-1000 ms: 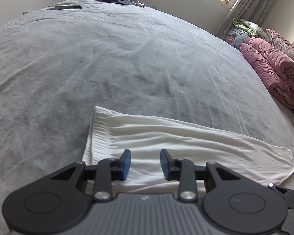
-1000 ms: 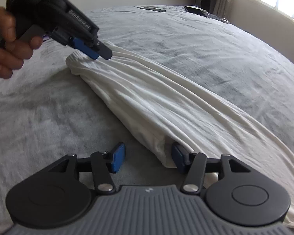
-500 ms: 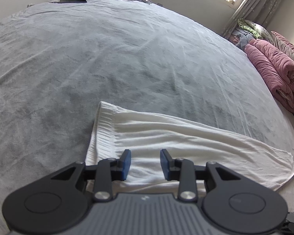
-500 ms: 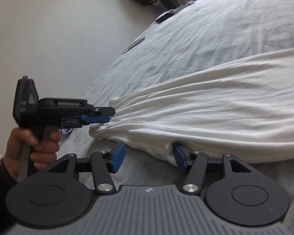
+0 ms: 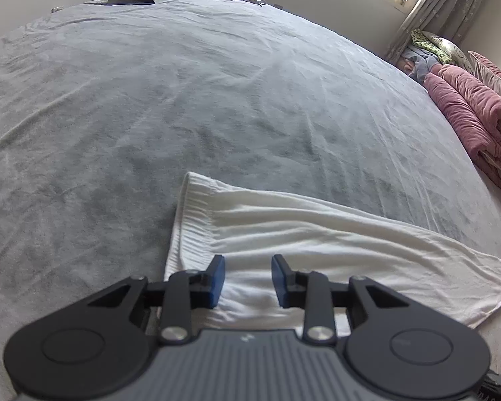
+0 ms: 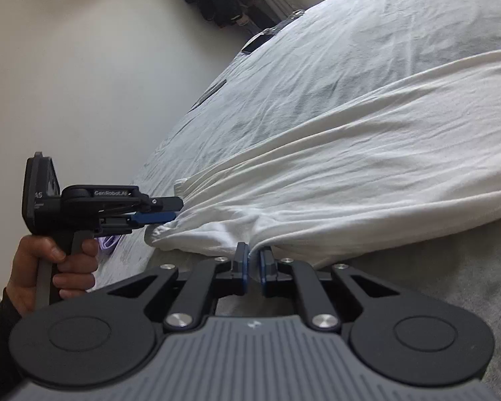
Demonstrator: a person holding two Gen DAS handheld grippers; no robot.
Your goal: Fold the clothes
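Your right gripper (image 6: 254,260) is closing on the near edge of the white garment (image 6: 367,173), and there is cloth between the pads: a tuft of fabric is gathered up into the narrow gap, so you're pinching a fold rather than a flat hem. That bunching is why the pleats fan away from your grip across the grey bed (image 6: 477,300).

Your left gripper (image 5: 247,280) sits at the ribbed waistband end. In its own view the blue pads stand partly apart with white cloth lying between and under them, and I can't tell whether they press on it. From the right-hand view the left gripper's tips meet the waistband corner where the fabric puckers, which looks like a hold, but it isn't clear enough to call.

The garment lies stretched along the near side of the bed, waistband toward your left hand (image 6: 50,267), the loose hem toward the right edge near the rolled pink blanket (image 5: 477,127). Holding both ends along one long side looks like your setup for lifting that edge and carrying it over in a lengthwise fold.
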